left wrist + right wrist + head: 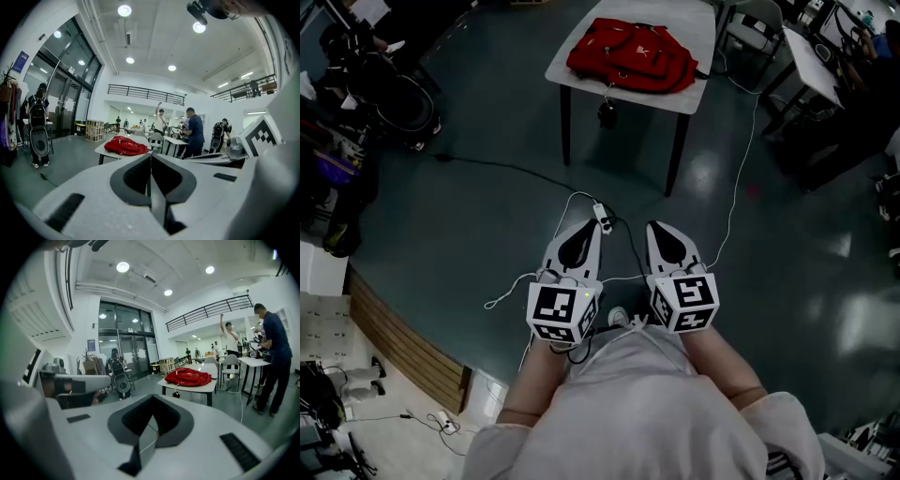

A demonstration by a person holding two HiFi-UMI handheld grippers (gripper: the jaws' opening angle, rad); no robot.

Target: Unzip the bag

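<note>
A red backpack (633, 54) lies flat on a white table (698, 28) some way ahead of me. It also shows small and distant as the red bag (124, 146) in the left gripper view and the red bag (189, 377) in the right gripper view. My left gripper (586, 228) and right gripper (656, 228) are held close to the person's body, side by side over the floor, far short of the table. Both are shut with nothing between the jaws.
Cables (525, 173) trail over the dark floor between me and the table. A chair (755, 23) and another table (814, 58) stand at the right. Bags and gear (356, 66) crowd the left side. Several people (192, 131) stand in the background.
</note>
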